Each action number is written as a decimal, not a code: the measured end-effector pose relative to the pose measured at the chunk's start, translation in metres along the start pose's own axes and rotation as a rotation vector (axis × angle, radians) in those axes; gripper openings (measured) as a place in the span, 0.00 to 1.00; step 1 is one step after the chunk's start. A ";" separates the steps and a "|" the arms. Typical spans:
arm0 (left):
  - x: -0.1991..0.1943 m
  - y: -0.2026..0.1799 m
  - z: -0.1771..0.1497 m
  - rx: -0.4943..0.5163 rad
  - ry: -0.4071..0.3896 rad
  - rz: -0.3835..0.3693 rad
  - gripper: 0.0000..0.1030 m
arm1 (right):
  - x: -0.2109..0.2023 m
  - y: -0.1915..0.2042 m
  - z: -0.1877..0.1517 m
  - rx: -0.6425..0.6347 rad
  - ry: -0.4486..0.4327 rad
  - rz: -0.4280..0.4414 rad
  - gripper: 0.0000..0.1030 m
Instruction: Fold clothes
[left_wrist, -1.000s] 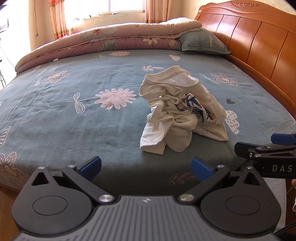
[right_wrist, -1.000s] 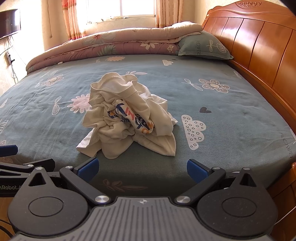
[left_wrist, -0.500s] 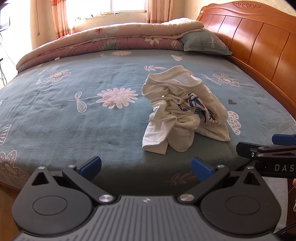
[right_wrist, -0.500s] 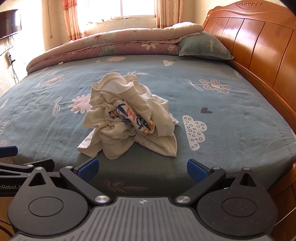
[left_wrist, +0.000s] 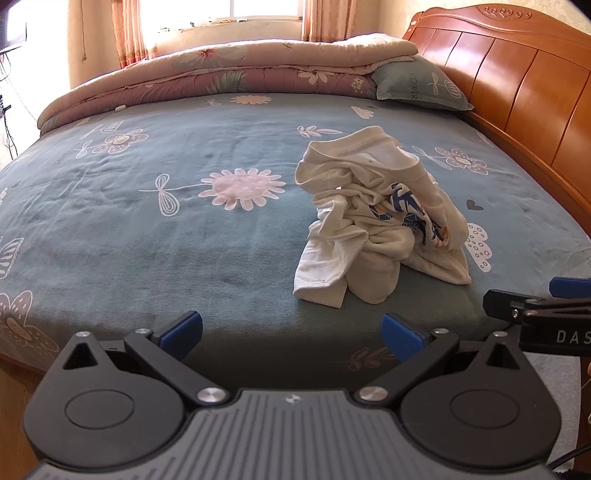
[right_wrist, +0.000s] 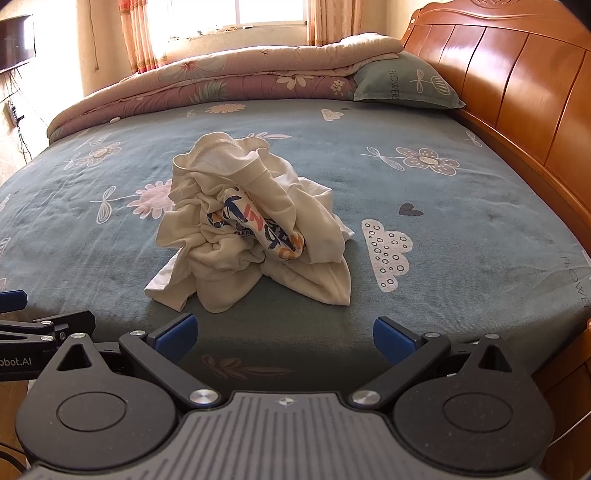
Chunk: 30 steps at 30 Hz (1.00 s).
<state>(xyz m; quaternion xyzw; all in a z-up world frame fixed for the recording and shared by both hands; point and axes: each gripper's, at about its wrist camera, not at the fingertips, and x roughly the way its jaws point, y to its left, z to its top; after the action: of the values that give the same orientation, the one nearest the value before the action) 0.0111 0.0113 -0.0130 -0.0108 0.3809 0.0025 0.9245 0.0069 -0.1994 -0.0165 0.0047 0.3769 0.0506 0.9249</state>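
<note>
left gripper (left_wrist: 291, 326): I've got it spread wide, holding nothing, at the bed's near edge
right gripper (right_wrist: 282, 334): same deal, spread and empty
shirt (right_wrist: 251, 229): cream, crumpled in a heap mid-bed (right_wrist: 461, 229), just past both
pillow (right_wrist: 402, 83): far end, against the headboard (right_wrist: 517, 85)

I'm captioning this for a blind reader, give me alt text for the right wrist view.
A crumpled cream T-shirt lies heaped on a blue floral bedsheet, ahead of the open right gripper. A folded quilt and pillow lie beyond.
</note>
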 end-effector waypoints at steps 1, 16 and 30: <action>0.001 0.001 0.000 -0.003 0.001 0.001 0.99 | 0.001 0.000 0.000 0.000 0.001 0.002 1.00; 0.005 0.001 0.012 -0.012 -0.004 0.017 0.99 | 0.007 -0.009 0.008 0.007 0.016 -0.003 1.00; 0.028 -0.010 0.047 0.016 0.030 0.057 0.99 | 0.035 -0.028 0.029 0.030 0.048 0.028 1.00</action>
<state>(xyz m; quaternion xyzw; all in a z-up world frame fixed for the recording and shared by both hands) 0.0640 0.0024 0.0003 0.0072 0.3949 0.0255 0.9184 0.0543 -0.2226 -0.0211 0.0224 0.3998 0.0579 0.9145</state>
